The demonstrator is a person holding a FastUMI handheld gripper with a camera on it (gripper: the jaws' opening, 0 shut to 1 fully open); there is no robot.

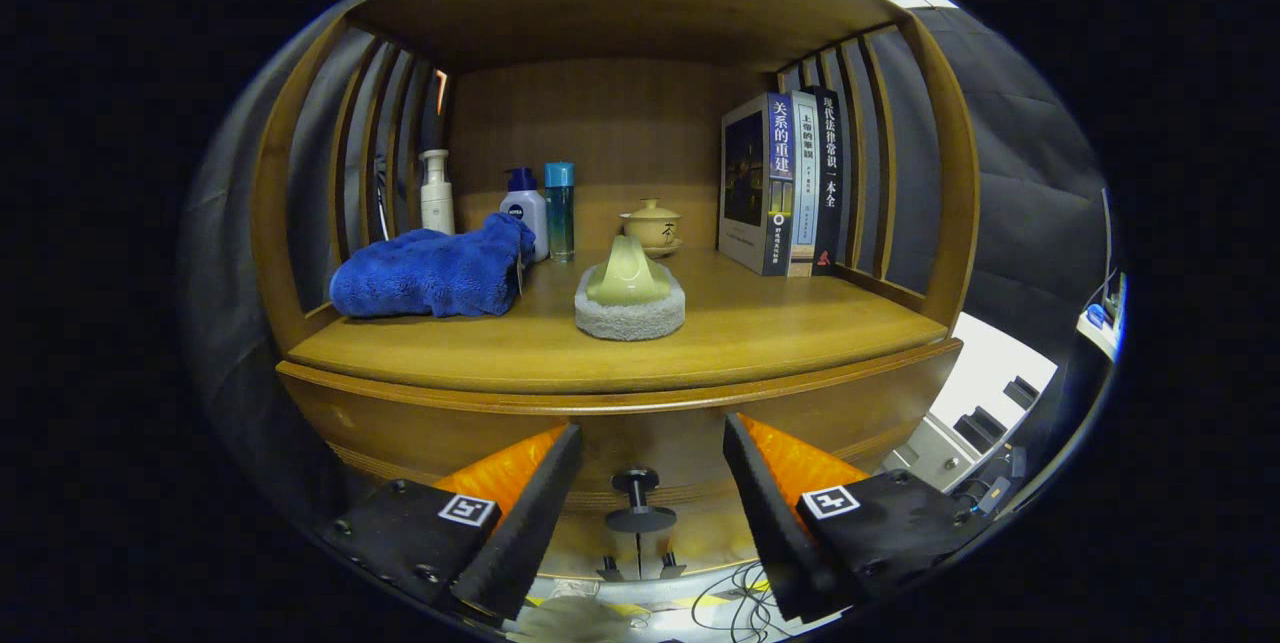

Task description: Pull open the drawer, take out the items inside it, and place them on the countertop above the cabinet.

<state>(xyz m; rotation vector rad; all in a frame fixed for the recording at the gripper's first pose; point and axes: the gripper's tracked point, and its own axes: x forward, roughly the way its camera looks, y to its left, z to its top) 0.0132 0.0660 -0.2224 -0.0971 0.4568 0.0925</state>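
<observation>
Two fingers of the gripper (650, 483) stand spread wide, with nothing held. The drawer knob (636, 498) sits in the gap between them, touching neither finger. The drawer front (640, 438) behind the knob appears fully closed, so the items inside are hidden.

Step in hand, as judged: grasp the knob and pull the drawer open.

Procedure:
1. Keep the knob centred between the fingers. It currently looks close to centre.
2. Advance until the fingertips pass the knob's disc and flank the thinner stem behind it.
3. Close both fingers on the stem, so the disc acts as a stop against slipping.
4. Pull straight back along the drawer's travel. Avoid lifting or twisting, which could bind the drawer.

Beyond and above the fingers lies the countertop (760, 333), the destination. It already carries a blue towel (430, 273), a pitcher on a grey pad (630, 298), bottles, a lidded cup and books. Free space remains ahead of the right finger.
</observation>
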